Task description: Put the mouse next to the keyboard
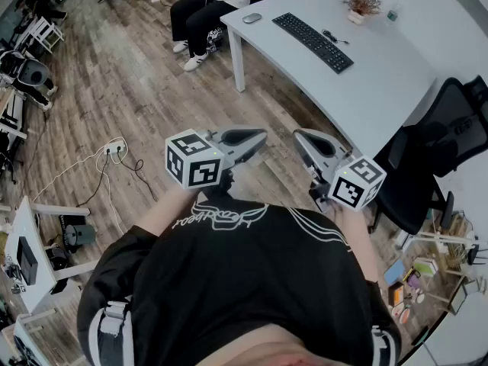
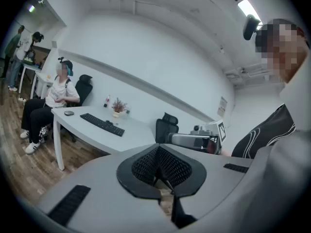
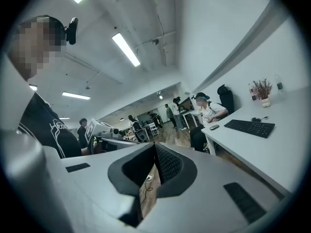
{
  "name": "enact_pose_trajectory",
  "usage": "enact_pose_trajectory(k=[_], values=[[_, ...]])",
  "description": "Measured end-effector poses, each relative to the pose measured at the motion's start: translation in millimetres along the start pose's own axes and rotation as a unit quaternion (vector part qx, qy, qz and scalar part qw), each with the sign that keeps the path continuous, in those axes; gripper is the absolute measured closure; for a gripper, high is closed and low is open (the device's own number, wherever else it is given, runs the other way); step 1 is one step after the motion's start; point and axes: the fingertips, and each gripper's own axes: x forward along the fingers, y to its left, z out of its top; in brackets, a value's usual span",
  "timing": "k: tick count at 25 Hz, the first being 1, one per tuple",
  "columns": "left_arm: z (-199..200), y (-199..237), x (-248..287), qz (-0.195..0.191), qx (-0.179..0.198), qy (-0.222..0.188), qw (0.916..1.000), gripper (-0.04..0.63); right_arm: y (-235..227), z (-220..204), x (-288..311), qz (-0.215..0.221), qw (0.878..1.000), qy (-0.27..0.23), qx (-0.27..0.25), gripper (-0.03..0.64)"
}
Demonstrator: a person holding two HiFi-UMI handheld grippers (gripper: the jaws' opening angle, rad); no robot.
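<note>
I hold the left gripper (image 1: 261,135) and right gripper (image 1: 299,134) at my chest, both pinched together on nothing, likely because the desk (image 1: 381,90) is out of reach. The mouse (image 1: 252,17) sits at twelve o'clock, apart from the keyboard (image 1: 313,42), at its ten o'clock. The desk is white and the floor (image 1: 114,75) is wood.

Upper right: one table (image 1: 381,82), one keyboard (image 1: 313,42), one mouse (image 1: 252,18), one potted plant (image 1: 360,2). Centre: two grippers, the left gripper (image 1: 259,137) and right gripper (image 1: 300,137).
</note>
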Motion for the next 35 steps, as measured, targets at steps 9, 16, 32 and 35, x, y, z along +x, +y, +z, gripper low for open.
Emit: enact_pose_trajectory(k=[9, 16, 32, 35], values=[[-1.5, -6.4, 9.4, 0.014, -0.006, 0.003, 0.9999, 0.589, -4.1, 0.1, -9.9, 0.008, 1.000, -0.001, -0.002, 0.609], [-2.4, 4.4, 10.0, 0.026, -0.002, 0.006, 0.9997, 0.589, -16.4, 0.0, -1.6, 0.007, 1.000, -0.010, -0.005, 0.607], [11.6, 113.9, 44.0, -0.017, -0.040, 0.001, 0.9991, 0.589, -109.9, -12.6, 79.2, -0.032, 0.999, 0.007, 0.014, 0.607], [27.0, 155.9, 54.3, -0.020, -0.042, 0.005, 0.9989, 0.589, -139.6, -0.4, 109.2, -0.036, 0.999, 0.005, 0.023, 0.607]])
